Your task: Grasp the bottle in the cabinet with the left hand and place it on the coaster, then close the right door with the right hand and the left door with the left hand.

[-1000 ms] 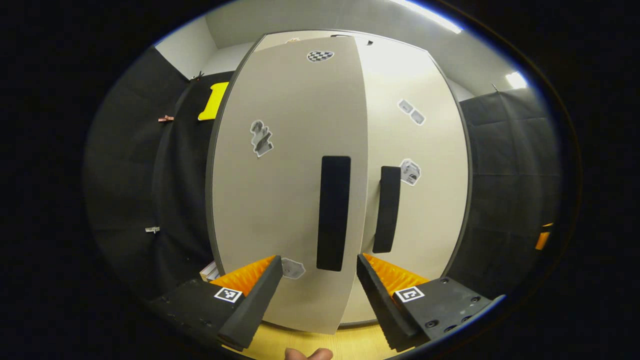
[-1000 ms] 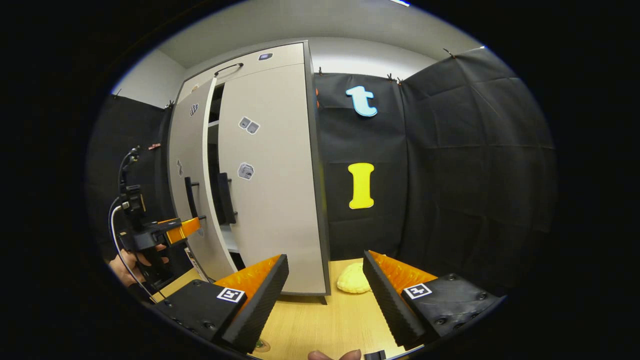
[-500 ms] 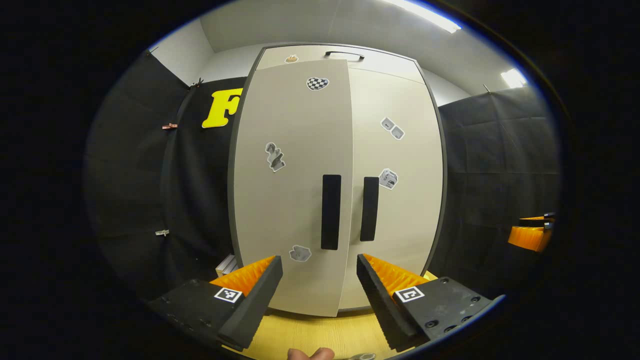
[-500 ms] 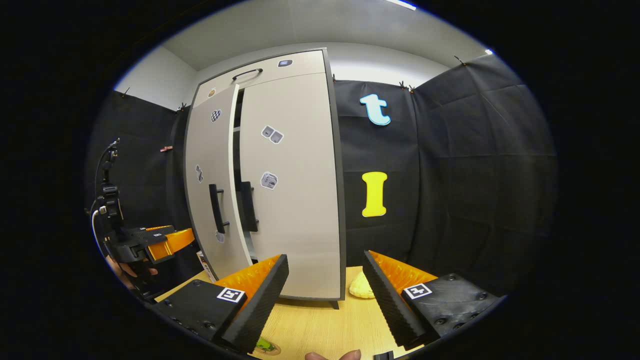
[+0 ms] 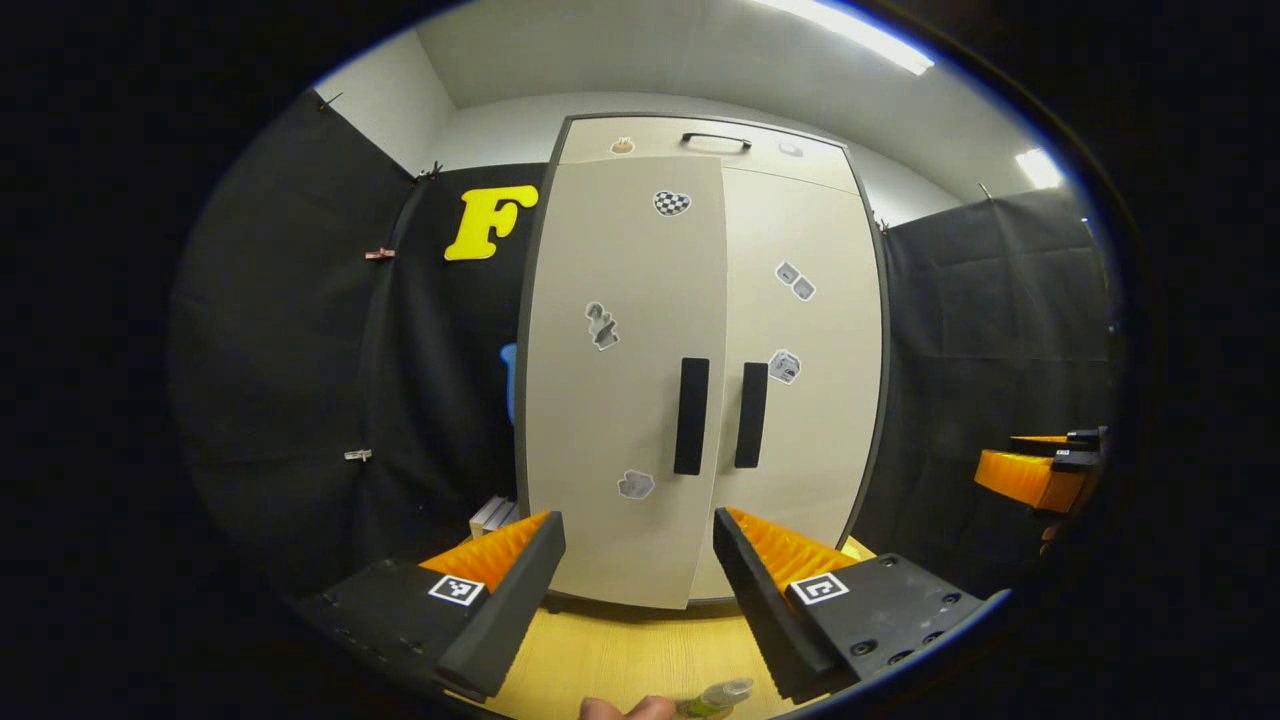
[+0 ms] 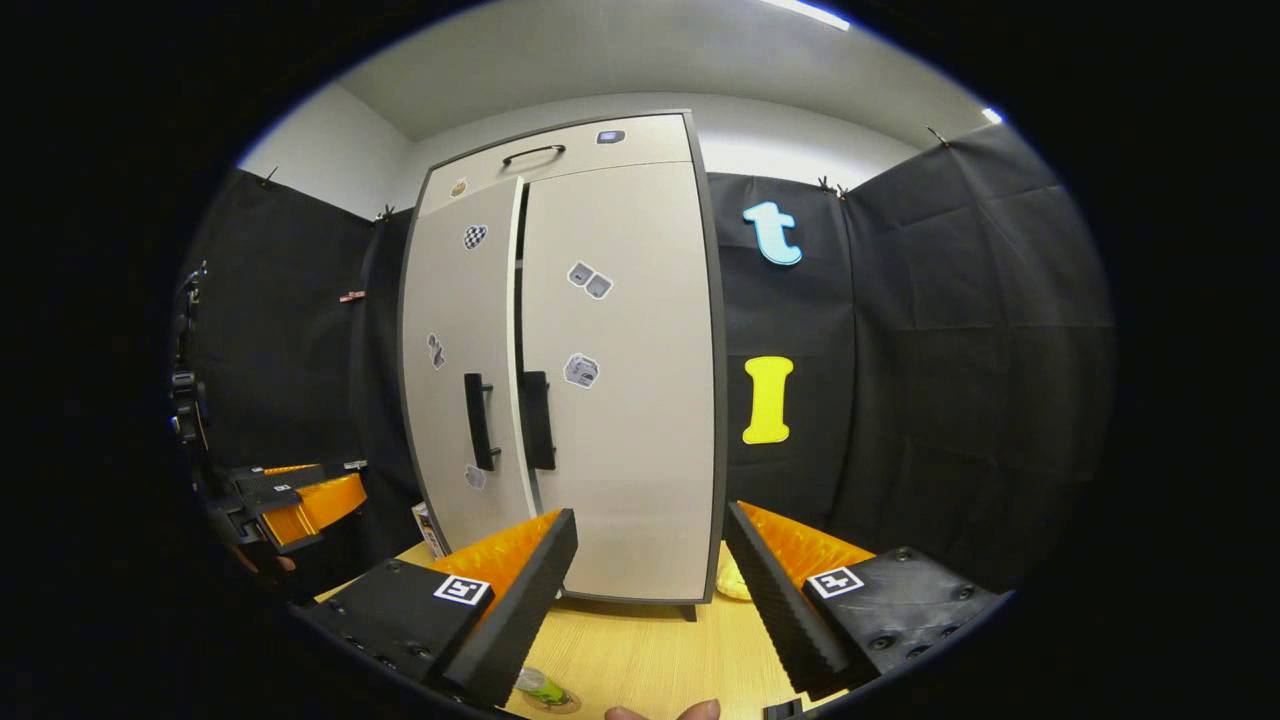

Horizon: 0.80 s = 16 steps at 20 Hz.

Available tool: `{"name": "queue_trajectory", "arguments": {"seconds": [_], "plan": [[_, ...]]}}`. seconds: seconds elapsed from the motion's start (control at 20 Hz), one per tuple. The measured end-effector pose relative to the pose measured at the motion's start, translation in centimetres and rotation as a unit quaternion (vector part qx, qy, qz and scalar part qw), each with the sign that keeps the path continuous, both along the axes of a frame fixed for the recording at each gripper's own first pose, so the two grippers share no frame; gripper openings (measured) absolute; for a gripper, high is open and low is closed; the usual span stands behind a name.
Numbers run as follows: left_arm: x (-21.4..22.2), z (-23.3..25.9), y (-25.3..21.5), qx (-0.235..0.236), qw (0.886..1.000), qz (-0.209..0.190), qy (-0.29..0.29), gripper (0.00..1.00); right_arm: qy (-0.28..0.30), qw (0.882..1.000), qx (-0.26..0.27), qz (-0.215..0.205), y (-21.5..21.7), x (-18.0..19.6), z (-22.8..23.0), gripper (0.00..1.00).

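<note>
The step in hand is judged to be the last one, the closing of the left door (image 6: pixel 455 370) of the cabinet (image 5: pixel 700 380): in the right gripper view a thin dark gap is seen between the left door and the right door (image 6: pixel 620 380), and the left door's edge stands slightly proud, while the right door is seen flush. To finish well, a flat push is best applied just beside the left door's black handle (image 5: pixel 691 416), on the side away from the hinge, and carried on until both door edges line up; the handle need not be gripped. The left tongs (image 5: pixel 638 565) are held released and empty, apart from the cabinet, facing the two handles squarely. The right tongs (image 6: pixel 650 565) are likewise spread open with nothing between them, standing off the cabinet's right door. The bottle (image 6: pixel 540 686) is seen out of the cabinet, in front of it on the coaster (image 6: pixel 552 700) at the near edge of the pale wooden surface (image 6: pixel 640 650), so care is advised that it is not knocked. A pale yellow object (image 6: pixel 730 580), too hidden to name, lies on the surface just beside the cabinet's right foot, and a few books (image 5: pixel 492 515) lean beside the cabinet's lower left corner. Black cloth is hung around the cabinet, under a white ceiling with strip lights.
</note>
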<state>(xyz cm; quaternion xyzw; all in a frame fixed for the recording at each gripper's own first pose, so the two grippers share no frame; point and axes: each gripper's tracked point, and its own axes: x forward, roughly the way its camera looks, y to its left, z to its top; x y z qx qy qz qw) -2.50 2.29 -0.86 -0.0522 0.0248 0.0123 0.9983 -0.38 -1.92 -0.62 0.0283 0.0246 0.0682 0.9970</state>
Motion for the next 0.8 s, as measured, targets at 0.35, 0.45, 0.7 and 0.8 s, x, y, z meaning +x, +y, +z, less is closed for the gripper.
{"name": "queue_trajectory", "arguments": {"seconds": [0.35,0.45,0.7,0.8], "plan": [[-1.1,-0.2,0.7,-0.017,1.000,-0.006,-0.003,0.95,-0.002,1.000,-0.005,0.005,1.6,-0.9,0.0,0.99],[-1.2,-0.3,0.8,-0.015,1.000,-0.007,-0.004,0.95,-0.002,1.000,-0.002,0.006,1.8,-1.0,0.0,0.99],[-0.9,-0.4,1.0,-0.014,1.000,-0.009,-0.004,0.95,-0.002,1.000,-0.006,0.010,2.1,-1.0,-0.1,0.99],[-0.9,-0.2,1.0,-0.015,1.000,-0.010,-0.006,0.95,-0.002,1.000,-0.007,0.012,2.3,-0.9,-0.1,0.99]]}}
